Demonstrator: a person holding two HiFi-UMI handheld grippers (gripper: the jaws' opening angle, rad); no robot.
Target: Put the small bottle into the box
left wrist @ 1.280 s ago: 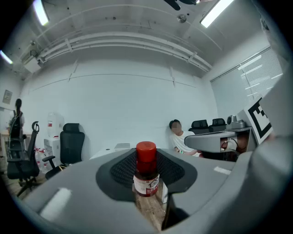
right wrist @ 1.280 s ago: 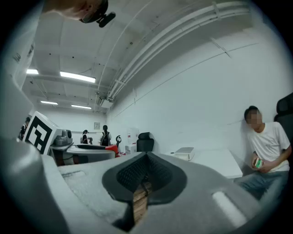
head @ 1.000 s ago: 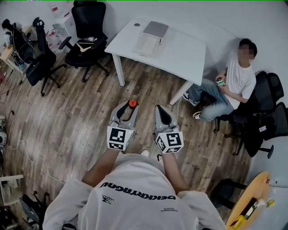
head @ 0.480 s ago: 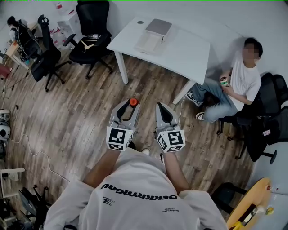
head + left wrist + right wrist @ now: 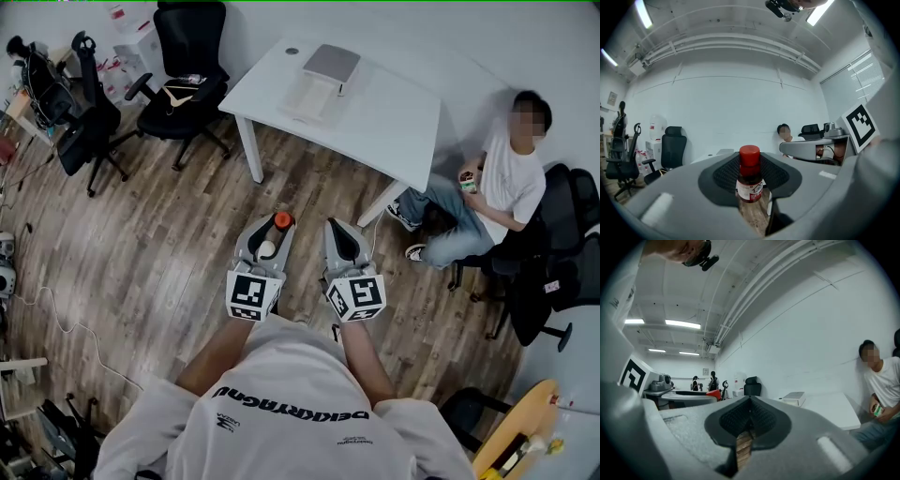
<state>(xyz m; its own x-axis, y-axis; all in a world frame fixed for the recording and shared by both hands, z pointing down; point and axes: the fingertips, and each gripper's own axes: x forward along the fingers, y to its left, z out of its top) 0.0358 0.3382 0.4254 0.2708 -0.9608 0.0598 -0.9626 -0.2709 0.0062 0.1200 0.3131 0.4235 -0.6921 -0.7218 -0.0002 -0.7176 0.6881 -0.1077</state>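
Bottle (image 5: 750, 180) sits clamped between the jaws of the left gripper (image 5: 272, 232), whose pads press on its sides; its red cap pokes out past the jaw tips, and a white label with red print wraps its dark body. In the head view the bottle hangs over the wood floor (image 5: 141, 234), well apart from the box (image 5: 311, 92). The box lies on the white table (image 5: 394, 112) up ahead, with a grey flat piece at its far end. The right gripper (image 5: 339, 234) is clenched with nothing in it: in the right gripper view its jaws meet along a thin slit that shows only floor planks. Both grippers are held side by side in front of the wearer's chest, near each other but not touching, pointing toward the table. Each marker cube faces the head camera. A seated person (image 5: 497, 187) in a white shirt and jeans leans against the wall just right of the table, holding some small item that is too small to tell. Black chairs (image 5: 183, 66) stand left of the table, and more dark chairs crowd the right edge. In the left gripper view the bottle stands upright, centred between the grey jaws, against a plain white wall.
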